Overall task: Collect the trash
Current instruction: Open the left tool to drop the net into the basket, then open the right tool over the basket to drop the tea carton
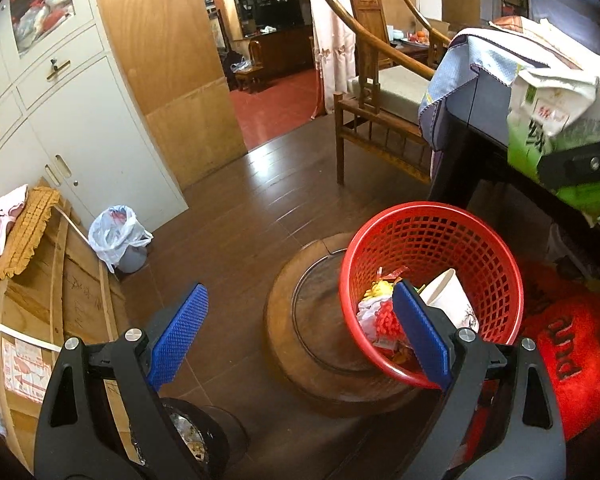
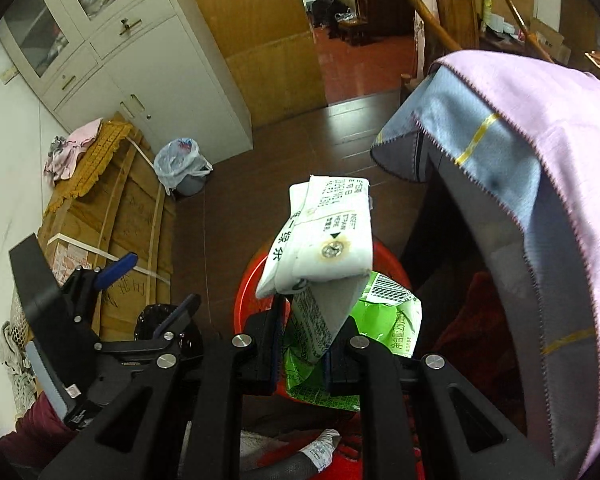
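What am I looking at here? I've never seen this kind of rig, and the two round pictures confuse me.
There is no robot. A person carries two hand-held grippers, each with a fisheye camera looking along its fingers.

The left wrist view shows the left gripper, blue-padded jaws wide apart and empty, above a red plastic mesh basket standing on a round dark wooden stool. Inside the basket lie a white paper cup and wrappers.

The right wrist view shows the right gripper clamped on a crumpled green and white drink carton, held over that same basket. The left gripper appears there at the left.
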{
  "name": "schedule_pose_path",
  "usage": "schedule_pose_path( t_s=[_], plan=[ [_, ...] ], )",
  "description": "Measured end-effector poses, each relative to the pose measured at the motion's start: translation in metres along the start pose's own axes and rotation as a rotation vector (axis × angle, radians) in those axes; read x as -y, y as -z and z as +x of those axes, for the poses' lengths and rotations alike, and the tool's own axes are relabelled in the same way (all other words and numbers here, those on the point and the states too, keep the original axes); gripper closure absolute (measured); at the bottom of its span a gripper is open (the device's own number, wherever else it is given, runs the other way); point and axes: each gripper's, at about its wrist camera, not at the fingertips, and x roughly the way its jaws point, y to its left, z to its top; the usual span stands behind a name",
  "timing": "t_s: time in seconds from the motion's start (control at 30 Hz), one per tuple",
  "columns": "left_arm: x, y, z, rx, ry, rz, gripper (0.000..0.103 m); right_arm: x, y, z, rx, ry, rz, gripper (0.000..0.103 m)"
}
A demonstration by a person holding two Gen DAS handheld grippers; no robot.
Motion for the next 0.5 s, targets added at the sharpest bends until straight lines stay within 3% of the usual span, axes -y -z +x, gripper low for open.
schedule_pose_path(
  t_s=[0.07, 0.13, 0.17, 0.2, 0.5],
  plan=[
    [0.002, 0.0, 0.0, 0.0, -0.001, 0.002, 0.013, -0.003, 0.0, 0.007, -0.016, 0.006, -0.002, 0.085],
    [0.003, 0.0, -0.001, 0.001, 0.002, 0.004, 0.013, -0.002, 0.002, 0.011, -0.026, 0.006, 0.001, 0.071],
    [0.003, 0.0, -0.002, 0.002, 0.003, 0.003, 0.013, -0.002, 0.003, 0.013, -0.027, 0.001, 0.009, 0.057],
    [0.004, 0.0, -0.003, 0.003, 0.006, 0.004, 0.013, -0.001, 0.003, 0.013, -0.021, 0.004, 0.013, 0.054],
    [0.012, -0.002, -0.009, 0.019, 0.025, 0.019, 0.011, 0.003, 0.013, 0.008, -0.012, 0.045, 0.006, 0.054]
  ],
)
